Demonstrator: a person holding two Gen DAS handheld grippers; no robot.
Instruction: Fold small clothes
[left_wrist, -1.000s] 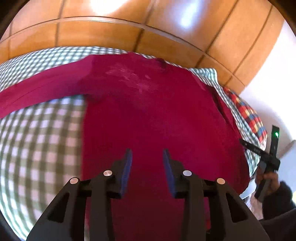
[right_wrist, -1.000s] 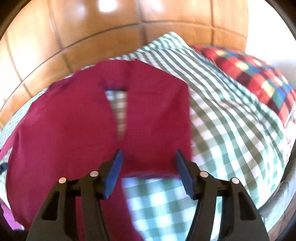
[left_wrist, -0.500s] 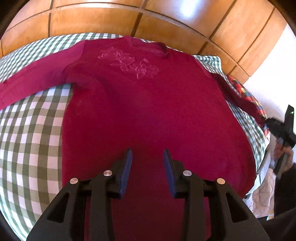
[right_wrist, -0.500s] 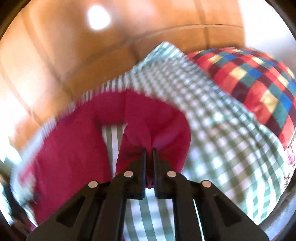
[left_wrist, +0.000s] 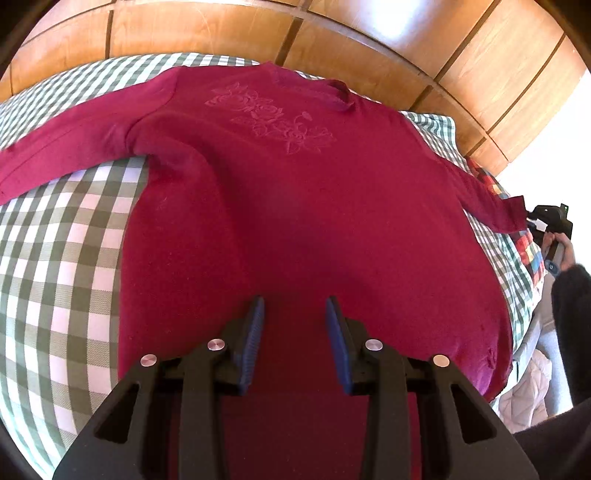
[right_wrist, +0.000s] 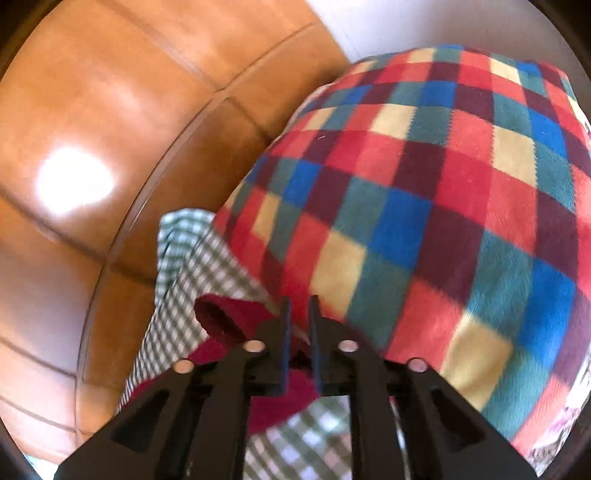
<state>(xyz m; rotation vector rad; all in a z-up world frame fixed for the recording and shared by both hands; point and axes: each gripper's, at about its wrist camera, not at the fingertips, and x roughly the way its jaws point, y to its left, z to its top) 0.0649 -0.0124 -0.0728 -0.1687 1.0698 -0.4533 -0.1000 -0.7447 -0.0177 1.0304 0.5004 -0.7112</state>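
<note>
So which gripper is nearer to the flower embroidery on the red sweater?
Left. The left gripper hovers over the lower body of the red sweater, below the flower embroidery. The right gripper is far off at the sleeve cuff, beside the multicoloured checked blanket.

A bed covered with a green-and-white checked sheet (left_wrist: 62, 236) carries everything, and it stands against a glossy wooden panelled headboard (left_wrist: 229, 29). Spread flat on the sheet lies a dark red long-sleeved sweater (left_wrist: 295, 206), front side up with an embossed flower motif on the chest, its neckline toward the headboard and both sleeves stretched out to the sides. At the bed's right end a fleece blanket in red, blue, green and yellow squares (right_wrist: 424, 192) rests on the sheet, just beside the cuff of the right sleeve (right_wrist: 229, 317).
</note>
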